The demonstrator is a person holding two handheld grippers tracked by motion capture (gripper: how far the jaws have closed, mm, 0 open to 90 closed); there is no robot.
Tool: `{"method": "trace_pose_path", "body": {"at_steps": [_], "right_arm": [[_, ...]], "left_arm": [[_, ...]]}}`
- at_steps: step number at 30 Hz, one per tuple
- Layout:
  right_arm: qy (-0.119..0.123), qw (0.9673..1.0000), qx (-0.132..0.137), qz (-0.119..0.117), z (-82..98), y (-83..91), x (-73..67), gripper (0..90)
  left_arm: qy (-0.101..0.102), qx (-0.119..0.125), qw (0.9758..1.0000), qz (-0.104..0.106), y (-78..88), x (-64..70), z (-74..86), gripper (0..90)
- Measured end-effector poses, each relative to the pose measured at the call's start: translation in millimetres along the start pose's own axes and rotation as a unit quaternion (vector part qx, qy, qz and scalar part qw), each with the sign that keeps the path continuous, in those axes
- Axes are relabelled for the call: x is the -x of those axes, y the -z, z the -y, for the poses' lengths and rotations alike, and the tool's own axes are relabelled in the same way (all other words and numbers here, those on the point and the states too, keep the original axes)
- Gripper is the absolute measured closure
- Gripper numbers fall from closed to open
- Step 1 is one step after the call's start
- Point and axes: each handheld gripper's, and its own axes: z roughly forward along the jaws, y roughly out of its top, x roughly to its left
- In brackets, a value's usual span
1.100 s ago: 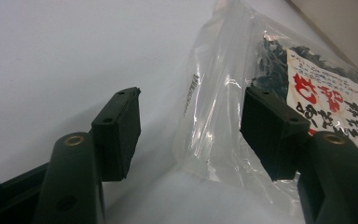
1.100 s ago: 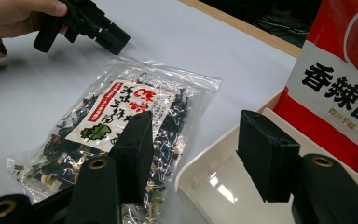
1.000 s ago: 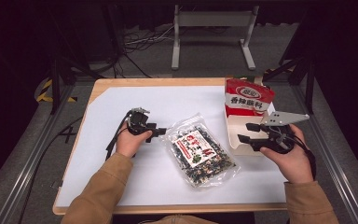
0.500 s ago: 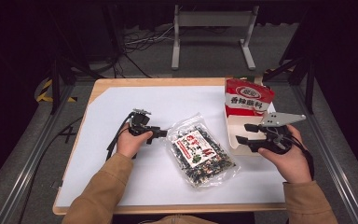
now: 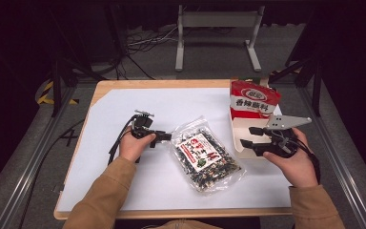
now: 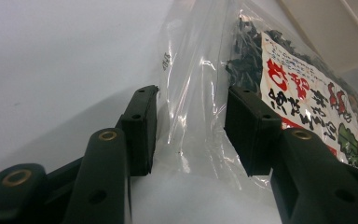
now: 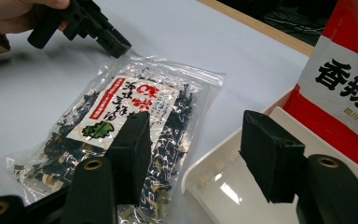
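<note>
A clear bag of dark dried greens with a red-and-white label (image 5: 205, 154) lies flat in the middle of the white table. My left gripper (image 5: 167, 137) is at the bag's upper left edge. In the left gripper view it (image 6: 191, 135) stands open, with the bag's clear plastic edge (image 6: 191, 84) lying between the jaws, not clamped. My right gripper (image 5: 246, 136) hovers open just right of the bag, over the near end of a white tray (image 5: 237, 136). The right gripper view shows its jaws (image 7: 196, 154) wide apart, with the bag (image 7: 121, 121) and the tray (image 7: 223, 186) behind them.
A red and white snack bag (image 5: 252, 99) stands upright in the tray's far end, close to my right gripper (image 7: 349, 79). The wooden table edge (image 5: 162, 84) runs along the back. My left gripper (image 7: 114, 44) shows far off in the right gripper view.
The left gripper has crept slightly toward the bag's edge. The right gripper has shifted only a little; the bag lies where it was.
</note>
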Motion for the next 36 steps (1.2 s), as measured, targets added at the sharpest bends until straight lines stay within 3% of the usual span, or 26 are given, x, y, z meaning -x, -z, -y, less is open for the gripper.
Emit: {"method": "trace_pose_path", "body": {"at_steps": [4,8,15,27,36], "right_arm": [[0.000,1.0000,0.001,-0.001,0.0,0.0,-0.1,43.0],[0.001,1.0000,0.003,-0.001,0.1,0.5,0.2,43.1],[0.000,1.0000,0.002,-0.006,-0.2,0.8,-1.1,48.6],[0.001,0.9998,0.013,-0.012,-0.2,0.8,-1.8,50.3],[0.003,0.9997,0.017,-0.015,-1.8,0.2,-3.2,50.1]], "left_arm": [[-0.006,-0.003,0.9997,-0.024,-2.4,0.9,0.5,60.9],[-0.021,-0.012,0.9982,-0.055,-4.7,2.6,1.4,73.3],[-0.035,-0.016,0.9967,-0.071,-4.2,2.7,1.4,86.6],[-0.059,0.003,0.9942,-0.090,7.2,11.5,-0.3,90.0],[-0.080,0.033,0.9924,-0.087,24.3,24.3,-1.7,90.0]]}}
